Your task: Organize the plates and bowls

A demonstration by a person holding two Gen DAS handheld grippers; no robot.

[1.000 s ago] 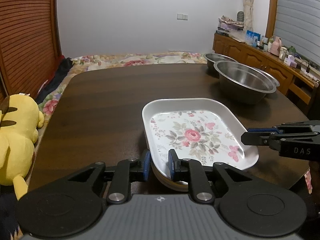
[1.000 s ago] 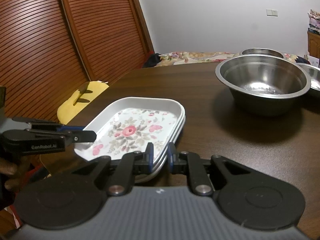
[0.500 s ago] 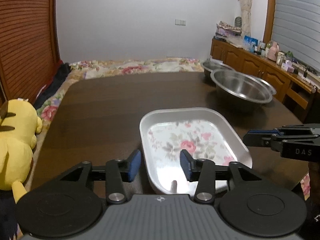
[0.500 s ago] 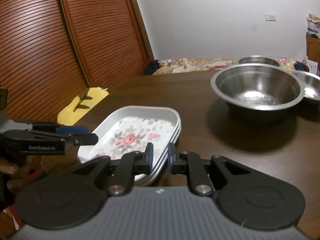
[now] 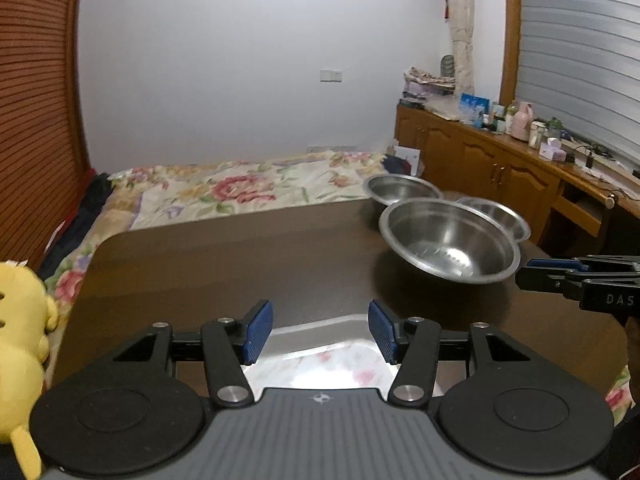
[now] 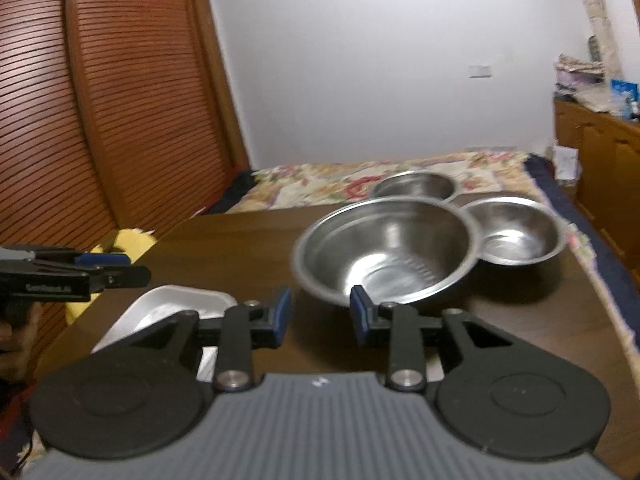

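A stack of white floral plates (image 5: 320,364) rests on the dark wooden table (image 5: 240,264), just under and behind my left gripper (image 5: 320,330), which is open and holds nothing. In the right wrist view the plates (image 6: 176,308) lie low on the left. My right gripper (image 6: 320,312) is open and empty, facing a large steel bowl (image 6: 388,248). Two smaller steel bowls (image 6: 516,232) (image 6: 416,186) stand behind it. The large bowl (image 5: 450,240) sits right of centre in the left wrist view, with the right gripper (image 5: 532,276) side-on beside it.
A yellow plush toy (image 5: 20,340) lies off the table's left edge. A bed with a floral cover (image 5: 240,188) is beyond the far edge. A wooden sideboard (image 5: 500,168) with clutter runs along the right, and slatted wooden doors (image 6: 100,120) on the left.
Both grippers let go of the plate stack: the left opened first, then the right. Both have risen and drawn back, so the plates sit low and the bowls come to the centre.
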